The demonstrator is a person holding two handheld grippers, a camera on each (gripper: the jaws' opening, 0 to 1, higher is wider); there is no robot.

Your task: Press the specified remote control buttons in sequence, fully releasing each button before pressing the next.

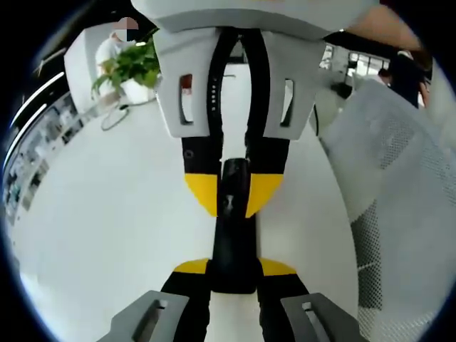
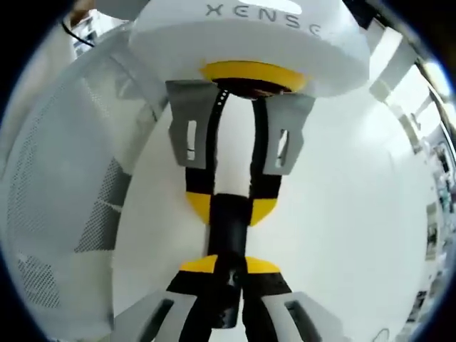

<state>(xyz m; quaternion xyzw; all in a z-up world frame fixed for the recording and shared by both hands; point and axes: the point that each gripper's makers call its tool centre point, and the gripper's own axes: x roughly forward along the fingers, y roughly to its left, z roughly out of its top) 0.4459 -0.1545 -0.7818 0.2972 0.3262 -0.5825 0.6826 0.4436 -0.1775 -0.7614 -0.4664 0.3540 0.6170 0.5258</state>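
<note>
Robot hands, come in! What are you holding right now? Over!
Left gripper and right gripper both shut on the black remote control, one at each end. White table underneath. Nothing blocking.

Slim black remote control [image 1: 231, 235], held end to end between 2 grippers facing each other above a white surface; each end clamped between yellow-tipped jaws. Same remote [image 2: 229, 235] seen lengthwise from the opposite end. Buttons indistinct.

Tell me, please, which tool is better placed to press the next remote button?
Probably the left. Both tools are shut on the black remote, but the right tool holds it deeper, while the left tool pinches only the end, so it could let go and press.
</note>
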